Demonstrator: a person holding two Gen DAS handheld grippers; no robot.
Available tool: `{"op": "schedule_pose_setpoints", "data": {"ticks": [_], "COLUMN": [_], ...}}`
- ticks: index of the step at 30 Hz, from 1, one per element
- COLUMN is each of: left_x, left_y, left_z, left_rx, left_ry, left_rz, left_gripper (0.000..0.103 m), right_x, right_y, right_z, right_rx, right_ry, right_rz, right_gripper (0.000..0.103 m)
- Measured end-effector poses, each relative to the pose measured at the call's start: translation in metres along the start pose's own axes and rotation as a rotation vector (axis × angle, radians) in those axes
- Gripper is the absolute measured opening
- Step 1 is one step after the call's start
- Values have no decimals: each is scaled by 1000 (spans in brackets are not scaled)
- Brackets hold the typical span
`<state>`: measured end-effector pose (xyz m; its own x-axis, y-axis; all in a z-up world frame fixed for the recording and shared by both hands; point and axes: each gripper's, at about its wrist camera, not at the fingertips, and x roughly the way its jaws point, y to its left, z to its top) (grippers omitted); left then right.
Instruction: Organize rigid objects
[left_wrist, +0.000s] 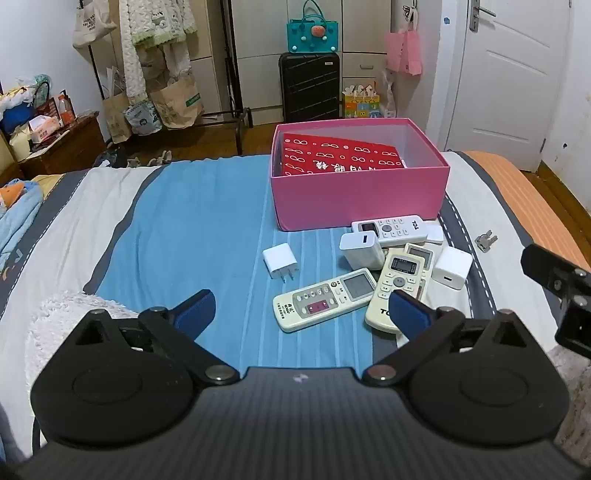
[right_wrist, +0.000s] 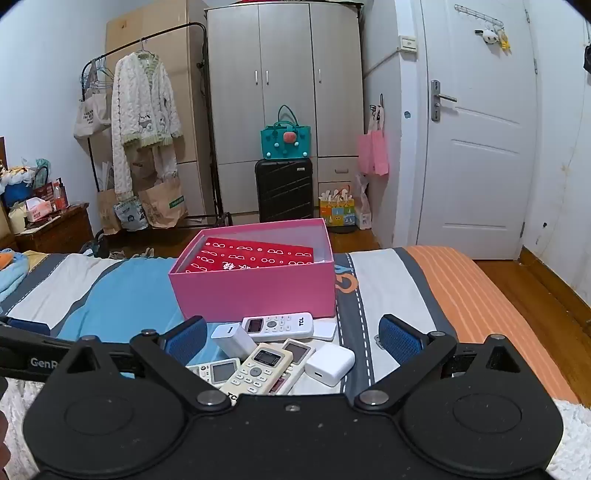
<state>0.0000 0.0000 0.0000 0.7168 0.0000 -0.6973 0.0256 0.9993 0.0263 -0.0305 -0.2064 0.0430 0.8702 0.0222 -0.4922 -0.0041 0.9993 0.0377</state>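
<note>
A pink open box (left_wrist: 358, 199) (right_wrist: 255, 291) sits on the bed with a red patterned box (left_wrist: 332, 157) (right_wrist: 255, 256) inside. In front of it lies a pile of several remotes: a white TCL remote (left_wrist: 391, 227) (right_wrist: 280, 326) and cream ones (left_wrist: 325, 299) (right_wrist: 258, 371). Three white chargers lie among them: a pronged plug (left_wrist: 280, 260), a tall one (left_wrist: 362, 249) (right_wrist: 234, 339) and a cube (left_wrist: 452, 269) (right_wrist: 330, 363). My left gripper (left_wrist: 301, 306) hovers open just short of the pile. My right gripper (right_wrist: 293, 332) is open above the pile, holding nothing.
A bunch of keys (left_wrist: 485, 242) lies on the bedcover right of the pile. A fluffy white sleeve (left_wrist: 66, 317) shows by the left gripper. Beyond the bed stand a black suitcase (right_wrist: 284, 188), a clothes rack (right_wrist: 147, 122), wardrobes and a white door (right_wrist: 476, 147).
</note>
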Motion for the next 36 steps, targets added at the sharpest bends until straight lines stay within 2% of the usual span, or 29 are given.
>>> {"op": "schedule_pose_setpoints", "data": {"ticks": [6,18,24,27,36], "left_x": [0,-5,-9,-10,-4], "left_y": [0,6,7,6,10], "left_z": [0,-5,-11,-13,-12], "left_rx": [0,-49,-40,-18,-21], "left_ry": [-2,-62,-141,-188,-159], "left_rz": [2,-3,3,29,37], "left_gripper": [102,102,102,102,102], "right_x": [-1,1,0,1,1], "right_y": [1,3,4,4,6], "right_z": [0,-2,2,1,0], "right_rx": [1,-2,-16,-19,-29], "right_ry": [-5,3,10,11,17], "right_rz": [1,4,-2,-1,-2], "right_gripper": [101,101,101,101,101]}}
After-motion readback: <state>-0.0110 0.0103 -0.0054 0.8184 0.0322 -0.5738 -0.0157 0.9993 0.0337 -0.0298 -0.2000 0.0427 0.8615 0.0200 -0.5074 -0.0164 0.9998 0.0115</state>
